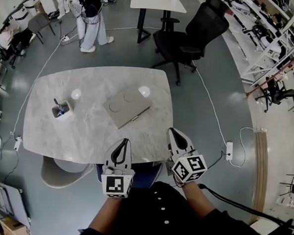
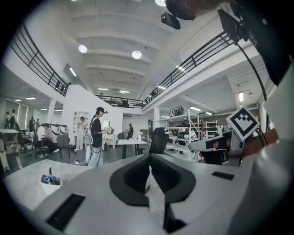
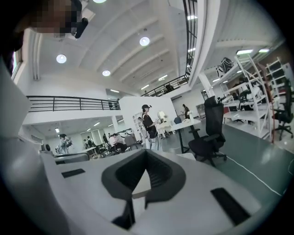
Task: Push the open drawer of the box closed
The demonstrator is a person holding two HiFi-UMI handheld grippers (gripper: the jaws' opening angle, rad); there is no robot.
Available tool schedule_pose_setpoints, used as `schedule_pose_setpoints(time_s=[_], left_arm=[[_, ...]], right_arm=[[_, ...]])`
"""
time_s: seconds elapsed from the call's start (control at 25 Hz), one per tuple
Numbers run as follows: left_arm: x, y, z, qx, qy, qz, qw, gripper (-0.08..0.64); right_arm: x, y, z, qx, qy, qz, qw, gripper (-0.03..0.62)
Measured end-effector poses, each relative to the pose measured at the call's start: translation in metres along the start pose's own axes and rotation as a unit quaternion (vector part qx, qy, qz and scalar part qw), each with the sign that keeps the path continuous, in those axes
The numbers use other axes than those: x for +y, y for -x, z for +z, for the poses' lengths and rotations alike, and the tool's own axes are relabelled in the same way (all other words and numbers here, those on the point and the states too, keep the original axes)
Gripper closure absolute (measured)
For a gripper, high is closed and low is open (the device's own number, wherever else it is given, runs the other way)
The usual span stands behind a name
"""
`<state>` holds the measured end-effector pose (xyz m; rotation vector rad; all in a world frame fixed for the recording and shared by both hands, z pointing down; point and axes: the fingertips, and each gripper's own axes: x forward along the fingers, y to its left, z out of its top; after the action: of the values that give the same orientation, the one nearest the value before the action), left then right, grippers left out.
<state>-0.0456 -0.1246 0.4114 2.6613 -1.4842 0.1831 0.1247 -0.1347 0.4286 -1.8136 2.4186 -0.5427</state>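
Right now both of your tools hover over the near edge of the bench (image 1: 86, 135), short of the work. The left tongs (image 1: 123, 142) are closed tip to tip with nothing between them, and the right tongs (image 1: 172, 132) are likewise pinched together and empty. The box (image 1: 128, 107) lies flat near the middle of the bench, turned at an angle to you and well apart from both tools. A thin strip (image 1: 135, 119) along its near right edge is probably the drawer front, but it is too small to tell how far out the drawer stands.

That angle is the main risk. If you push straight away from yourself, the force will probably meet the drawer front obliquely, and the drawer may bind or the whole box may pivot. The box also looks light and the marble top looks slick, so a one-sided push may slide it across the bench instead of closing it. Bracing the far side with your other tool would guard against that. The pen cup (image 1: 61, 109) stands well to the left, out of the likely path.
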Motion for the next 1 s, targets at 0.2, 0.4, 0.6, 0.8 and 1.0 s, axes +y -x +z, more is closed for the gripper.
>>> schedule_pose_setpoints(time_s=[0.2,0.4,0.6,0.8,1.0], left_arm=[[-0.003,0.01,0.014,-0.014,-0.006,0.002,0.9999,0.538],[-0.002,0.019,0.023,-0.028,-0.01,0.007,0.9995,0.538],[0.001,0.028,0.031,-0.038,-0.014,0.01,0.9991,0.538],[0.003,0.035,0.032,-0.04,-0.016,0.018,0.9989,0.538],[0.004,0.04,0.034,-0.046,-0.019,0.025,0.9984,0.538]], right_arm=[[0.015,0.016,0.024,-0.037,0.039,-0.001,0.999,0.595],[0.025,0.028,0.039,-0.068,0.055,-0.008,0.996,0.594],[0.033,0.036,0.051,-0.089,0.07,-0.013,0.993,0.595],[0.036,0.041,0.053,-0.098,0.078,-0.016,0.992,0.595],[0.041,0.045,0.051,-0.103,0.087,-0.014,0.991,0.595]])
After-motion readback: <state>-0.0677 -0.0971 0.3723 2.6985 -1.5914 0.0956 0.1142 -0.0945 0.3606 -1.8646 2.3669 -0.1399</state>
